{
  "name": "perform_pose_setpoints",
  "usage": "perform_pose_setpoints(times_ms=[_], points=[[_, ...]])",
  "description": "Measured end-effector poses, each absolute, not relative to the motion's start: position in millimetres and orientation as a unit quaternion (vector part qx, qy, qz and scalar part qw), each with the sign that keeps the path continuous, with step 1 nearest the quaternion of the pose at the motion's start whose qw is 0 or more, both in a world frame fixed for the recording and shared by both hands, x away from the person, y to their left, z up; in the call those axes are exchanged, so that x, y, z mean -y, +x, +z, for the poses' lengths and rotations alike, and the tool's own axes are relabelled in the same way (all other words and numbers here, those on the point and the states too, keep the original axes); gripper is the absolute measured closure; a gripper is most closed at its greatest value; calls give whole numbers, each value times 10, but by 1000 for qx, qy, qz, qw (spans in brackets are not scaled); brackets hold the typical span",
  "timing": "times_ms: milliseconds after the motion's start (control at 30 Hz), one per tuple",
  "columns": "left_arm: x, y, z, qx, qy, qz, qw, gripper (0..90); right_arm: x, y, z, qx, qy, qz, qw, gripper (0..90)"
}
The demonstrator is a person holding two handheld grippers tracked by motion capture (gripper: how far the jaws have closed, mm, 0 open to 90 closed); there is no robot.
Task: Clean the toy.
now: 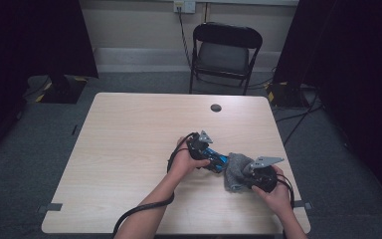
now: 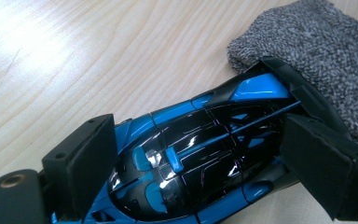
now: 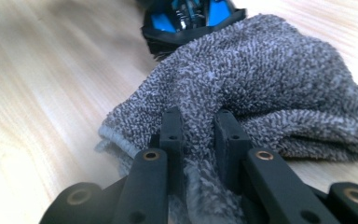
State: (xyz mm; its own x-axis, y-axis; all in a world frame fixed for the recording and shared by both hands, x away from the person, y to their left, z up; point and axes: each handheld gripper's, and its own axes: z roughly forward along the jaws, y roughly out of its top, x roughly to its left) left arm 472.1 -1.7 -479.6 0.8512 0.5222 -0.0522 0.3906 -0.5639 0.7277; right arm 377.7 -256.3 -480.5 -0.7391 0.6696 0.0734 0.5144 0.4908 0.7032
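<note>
1. In the high view, the wooden table (image 1: 129, 149) takes the middle of the frame, and both forearms of the person come in from the bottom edge.
2. The left gripper (image 1: 218, 163) is a little right of the centre of that view. It holds a blue and black toy car (image 1: 220, 162) which lies on the table.
3. In the left gripper view, the toy car (image 2: 200, 158) fills the lower middle of the frame. One jaw presses on its side at the lower left and the other at the right, so the jaws pinch the car between them.
4. The nose of the car touches a grey cloth (image 2: 317, 51) in the upper right of this view.
5. In the high view, the grey cloth (image 1: 235, 169) lies just right of the car, and the right gripper (image 1: 251, 177) is at its right side.
6. In the right gripper view, the right gripper (image 3: 198, 140) has its jaws drawn near to each other at the bottom centre, with a fold of the grey cloth (image 3: 261, 79) pinched between them.
7. At the top centre of this view, one end of the toy car (image 3: 191, 18) is touching the far edge of the cloth.
8. A black folding chair (image 1: 224, 50) stands behind the table at the top centre of the high view.
</note>
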Motion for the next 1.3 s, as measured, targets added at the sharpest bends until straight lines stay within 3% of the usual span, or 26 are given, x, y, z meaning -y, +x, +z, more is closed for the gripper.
perform_pose_setpoints(times_ms=[1300], points=[[6, 4727, -4800, -259, 879, 84, 391, 109, 2128, 3458, -4778, -897, 247, 366, 25, 762]])
